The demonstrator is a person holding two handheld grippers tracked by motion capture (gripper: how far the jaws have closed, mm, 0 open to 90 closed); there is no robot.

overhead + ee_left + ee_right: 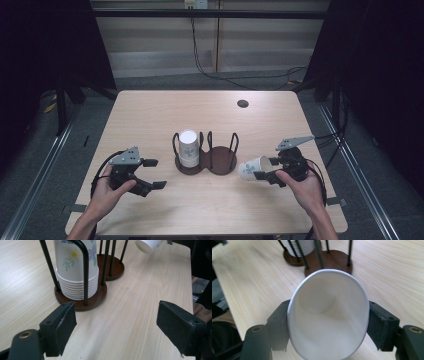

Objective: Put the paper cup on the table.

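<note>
A stack of flowered white paper cups point(188, 148) point(77, 270) stands upside down in the left ring of a dark two-ring rod holder point(206, 161) point(110, 267) at mid table. Its right ring is empty. My right gripper point(265, 170) point(327, 325) is shut on a single paper cup point(251, 168) point(328, 315) point(148, 245), lying on its side to the right of the holder, bottom toward the holder and squeezed oval between the jaws. My left gripper point(152, 174) point(116, 323) is open with nothing between its jaws, left of the holder above the bare table.
The light wooden table point(150, 115) has a small dark round hole point(243, 103) at the back right. Cables run across the floor behind the table. Dark curtains hang on both sides.
</note>
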